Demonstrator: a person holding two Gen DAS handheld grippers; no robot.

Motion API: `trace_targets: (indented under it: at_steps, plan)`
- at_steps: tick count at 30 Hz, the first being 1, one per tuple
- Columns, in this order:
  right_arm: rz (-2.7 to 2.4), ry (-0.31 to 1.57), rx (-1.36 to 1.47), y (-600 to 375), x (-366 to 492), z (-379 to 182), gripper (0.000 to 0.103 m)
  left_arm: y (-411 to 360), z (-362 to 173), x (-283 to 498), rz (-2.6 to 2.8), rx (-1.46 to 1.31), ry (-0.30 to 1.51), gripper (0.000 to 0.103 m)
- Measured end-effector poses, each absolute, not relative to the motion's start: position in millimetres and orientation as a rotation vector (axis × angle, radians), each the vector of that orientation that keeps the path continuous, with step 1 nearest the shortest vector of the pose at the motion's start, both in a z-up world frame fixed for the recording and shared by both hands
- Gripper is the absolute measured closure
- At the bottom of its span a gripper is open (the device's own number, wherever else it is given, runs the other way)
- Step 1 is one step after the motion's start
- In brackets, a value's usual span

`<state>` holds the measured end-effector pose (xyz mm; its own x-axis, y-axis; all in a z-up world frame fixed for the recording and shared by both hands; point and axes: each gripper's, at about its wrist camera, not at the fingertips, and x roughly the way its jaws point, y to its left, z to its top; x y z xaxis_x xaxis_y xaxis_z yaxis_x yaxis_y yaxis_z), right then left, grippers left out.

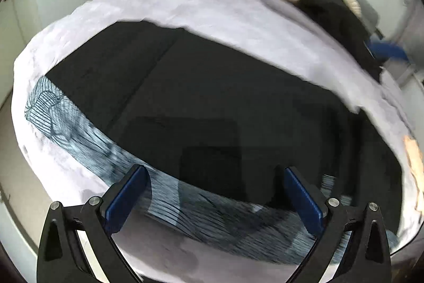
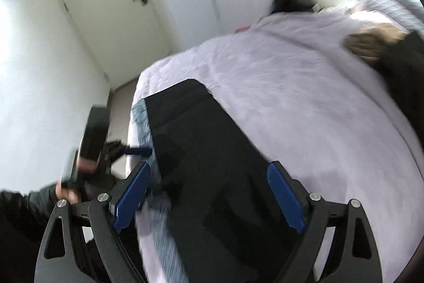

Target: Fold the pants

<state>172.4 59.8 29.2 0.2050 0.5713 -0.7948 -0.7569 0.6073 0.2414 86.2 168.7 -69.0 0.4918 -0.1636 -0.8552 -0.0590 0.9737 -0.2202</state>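
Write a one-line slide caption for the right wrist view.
Open right gripper above black pants spread on a lilac bedspread, left gripper at the bed's edge.

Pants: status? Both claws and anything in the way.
Left claw open, empty. Right claw open, empty. Black pants flat on bed, over a blue patterned cloth. Nothing on top of them.
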Motion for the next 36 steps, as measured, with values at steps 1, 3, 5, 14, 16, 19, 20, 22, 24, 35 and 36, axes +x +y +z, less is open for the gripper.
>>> trace_targets:
  at_steps: [1,3,5,14,16,19,20,22,24,35,36]
  plan:
    - [0.97,1.034,-0.241,83,189,23,0.011,170,-71,88,-0.072,-0.226,1.059,0.0]
    - [1.003,1.078,-0.272,125,222,6,0.011,175,-60,83,-0.108,-0.206,1.005,0.0]
    - [1.077,1.154,-0.29,163,246,-20,0.011,181,-53,74,-0.122,-0.21,0.954,0.0]
    - [1.309,1.295,-0.347,257,273,-112,0.0,241,-67,62,-0.091,-0.287,0.956,0.0]
    - [1.338,1.261,-0.376,257,257,-101,0.029,250,-65,63,-0.104,-0.304,0.95,0.0]
    - [1.34,1.111,-0.457,250,226,-72,0.068,272,-49,60,-0.094,-0.274,0.895,0.0]
    - [1.337,1.069,-0.471,248,217,-62,0.068,279,-43,61,-0.083,-0.251,0.873,0.0]
    - [1.359,1.008,-0.462,240,198,-41,0.069,297,-26,62,-0.082,-0.183,0.804,0.0]
    - [1.407,0.943,-0.45,230,178,-20,0.069,315,-13,66,-0.097,-0.132,0.768,0.0]
    - [1.458,0.79,-0.487,182,114,39,0.069,298,-36,141,-0.68,-0.125,0.989,0.0]
    - [1.445,0.8,-0.5,183,114,36,0.069,286,-47,149,-0.639,-0.082,1.05,0.0]
